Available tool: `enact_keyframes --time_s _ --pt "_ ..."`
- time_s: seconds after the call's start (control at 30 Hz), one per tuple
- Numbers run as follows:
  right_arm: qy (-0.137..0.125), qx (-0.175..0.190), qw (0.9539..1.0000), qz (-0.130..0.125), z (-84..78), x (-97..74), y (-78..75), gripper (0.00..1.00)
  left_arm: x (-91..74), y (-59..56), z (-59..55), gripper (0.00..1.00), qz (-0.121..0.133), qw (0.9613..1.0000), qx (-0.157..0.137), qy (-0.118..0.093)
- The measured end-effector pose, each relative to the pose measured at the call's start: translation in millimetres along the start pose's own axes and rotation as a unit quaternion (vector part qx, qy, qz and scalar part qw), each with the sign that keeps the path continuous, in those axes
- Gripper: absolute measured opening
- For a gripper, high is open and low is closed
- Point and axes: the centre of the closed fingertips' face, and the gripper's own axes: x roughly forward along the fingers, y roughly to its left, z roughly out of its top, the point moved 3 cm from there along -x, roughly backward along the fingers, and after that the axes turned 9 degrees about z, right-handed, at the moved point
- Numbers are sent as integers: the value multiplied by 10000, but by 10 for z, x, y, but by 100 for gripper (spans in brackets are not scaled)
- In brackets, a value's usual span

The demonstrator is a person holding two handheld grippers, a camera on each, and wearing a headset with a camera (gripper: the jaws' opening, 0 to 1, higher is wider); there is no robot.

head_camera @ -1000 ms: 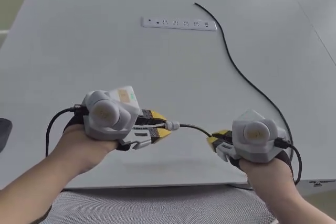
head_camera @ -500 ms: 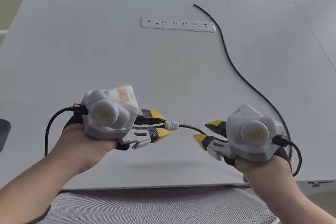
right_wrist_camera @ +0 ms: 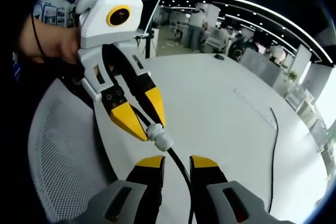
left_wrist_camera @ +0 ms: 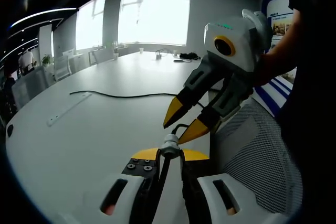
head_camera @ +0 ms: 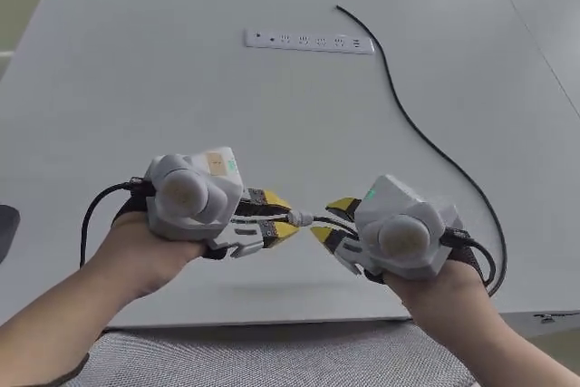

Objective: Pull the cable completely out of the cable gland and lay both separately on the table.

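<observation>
Black cable (right_wrist_camera: 178,162), one; one gland (left_wrist_camera: 170,144) pinched in left tongs (head_camera: 283,215)

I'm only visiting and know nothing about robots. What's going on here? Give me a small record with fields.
place: white table
left claw: shut on the white cable gland
right claw: open, one jaw on each side of the black cable, close to the gland
progress: cable not yet pulled out of the gland
also on the table: white power strip with its black lead
</observation>
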Motion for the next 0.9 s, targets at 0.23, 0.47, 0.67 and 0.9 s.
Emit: enact_keyframes --time_s 0.23,0.47,0.67,0.9 --pt "60 -159 9999 15 18 11 0 8 14 -23 -6 16 -31 10000 -7 12" --pt "30 -292 9996 -54 36 15 5 3 14 4 10 15 -8 10000 -12 -27" --pt "-31 -203 9997 -105 29 12 -46 3 8 21 19 15 -1 10000 -23 -46" --pt "-137 66 9997 -208 9 -13 -117 2 3 59 60 15 23 10000 26 -89"
